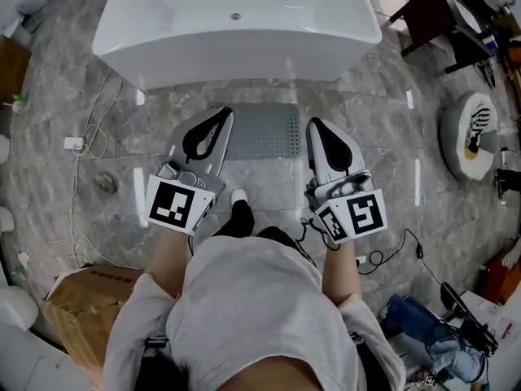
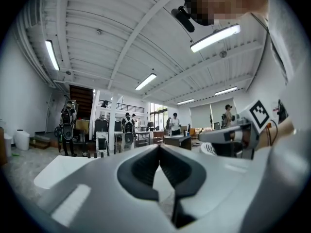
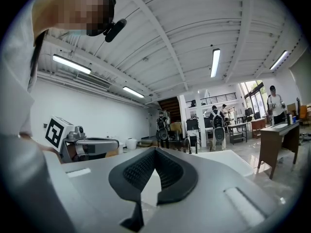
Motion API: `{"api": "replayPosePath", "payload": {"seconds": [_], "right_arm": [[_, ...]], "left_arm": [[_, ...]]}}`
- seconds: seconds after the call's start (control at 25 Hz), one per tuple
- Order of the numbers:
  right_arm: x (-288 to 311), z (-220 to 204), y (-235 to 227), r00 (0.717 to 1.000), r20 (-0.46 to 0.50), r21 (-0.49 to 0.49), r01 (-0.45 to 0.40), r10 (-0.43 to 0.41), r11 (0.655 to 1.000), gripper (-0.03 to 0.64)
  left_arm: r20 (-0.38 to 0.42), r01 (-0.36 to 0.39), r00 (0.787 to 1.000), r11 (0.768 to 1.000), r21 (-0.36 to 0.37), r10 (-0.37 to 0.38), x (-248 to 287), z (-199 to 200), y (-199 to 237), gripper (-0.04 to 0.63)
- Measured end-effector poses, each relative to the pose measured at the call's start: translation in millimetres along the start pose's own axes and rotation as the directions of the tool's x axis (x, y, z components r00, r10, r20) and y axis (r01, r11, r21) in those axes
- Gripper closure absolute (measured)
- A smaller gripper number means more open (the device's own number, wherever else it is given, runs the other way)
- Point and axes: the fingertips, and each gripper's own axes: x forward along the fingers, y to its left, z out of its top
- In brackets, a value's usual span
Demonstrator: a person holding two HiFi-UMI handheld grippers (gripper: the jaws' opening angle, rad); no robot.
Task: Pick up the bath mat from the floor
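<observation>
Left gripper (image 1: 218, 122) and right gripper (image 1: 319, 133) closed, empty. Bath mat (image 1: 264, 131) flat on floor, near side of bathtub (image 1: 236, 47), long axis left-right, below and between tips; neither nearer

A: Floor and bathtub finish?
B: Floor (image 1: 383, 153): grey stone-look tile, polished, glossy. Bathtub (image 1: 236, 35): smooth, glossy white.
A: Bath mat? Grippers?
B: Bath mat (image 1: 262, 130): grey, matt, dotted texture. Left gripper (image 1: 224, 114), right gripper (image 1: 316, 125): smooth white plastic shells, black textured pads (image 3: 138, 171).
</observation>
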Motion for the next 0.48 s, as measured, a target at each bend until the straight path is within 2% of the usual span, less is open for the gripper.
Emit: {"api": "replayPosePath", "payload": {"seconds": [0.48], "right_arm": [[30.3,-8.7,-13.9,1.0,-0.029,0.008,0.0,0.0,1.0,0.618]], "left_arm": [[-0.019,-0.019,1.0,0.999,-0.028,0.019,21.0,-13.7,29.5,0.595]]}}
